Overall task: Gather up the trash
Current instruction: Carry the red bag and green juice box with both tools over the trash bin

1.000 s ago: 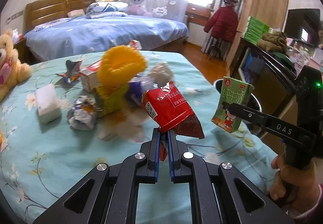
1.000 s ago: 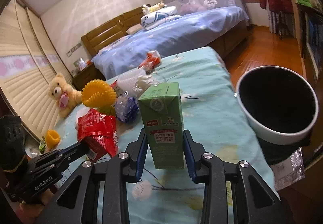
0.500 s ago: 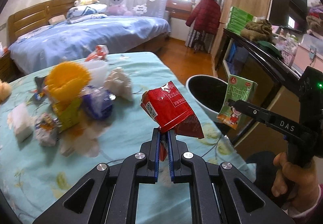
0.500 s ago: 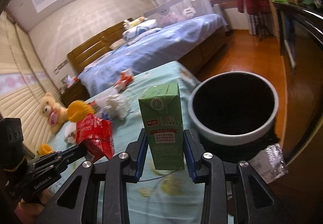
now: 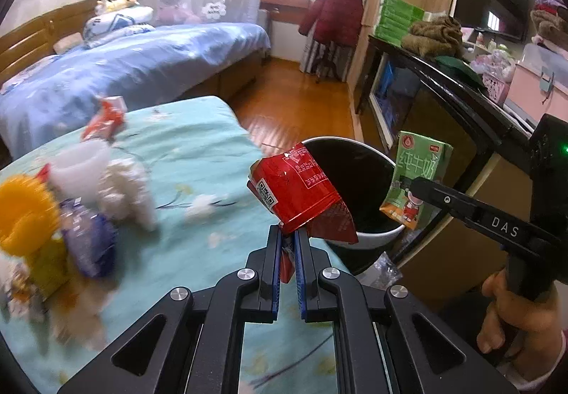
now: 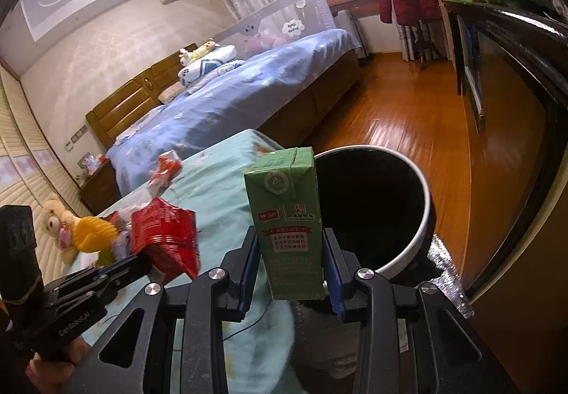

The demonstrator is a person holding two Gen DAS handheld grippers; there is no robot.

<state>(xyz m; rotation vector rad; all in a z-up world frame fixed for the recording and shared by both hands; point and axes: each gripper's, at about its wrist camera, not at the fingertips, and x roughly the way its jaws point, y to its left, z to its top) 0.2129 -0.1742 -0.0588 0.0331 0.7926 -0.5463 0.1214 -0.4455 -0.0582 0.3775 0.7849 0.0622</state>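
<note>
My left gripper [image 5: 287, 245] is shut on a red snack wrapper [image 5: 294, 191] and holds it in the air at the near rim of the trash bin [image 5: 380, 237]. The wrapper also shows in the right wrist view [image 6: 163, 237]. My right gripper [image 6: 289, 266] is shut on a green milk carton [image 6: 287, 216], upright, just left of the bin's dark opening [image 6: 369, 209]. The carton shows in the left wrist view [image 5: 415, 184] above the bin's right rim, with the right gripper [image 5: 411, 186] clamped on it.
More trash lies on the teal tablecloth [image 5: 198, 159]: a yellow brush-like thing [image 5: 25, 216], a blue wrapper [image 5: 88, 241], white crumpled paper [image 5: 124, 188], a red-white carton [image 5: 106, 117]. A dark cabinet [image 5: 443, 103] stands right of the bin. A blue bed [image 6: 230, 96] is behind.
Both grippers have swung right with their loads, from over the table to the bin. The bin now fills more of both views.
</note>
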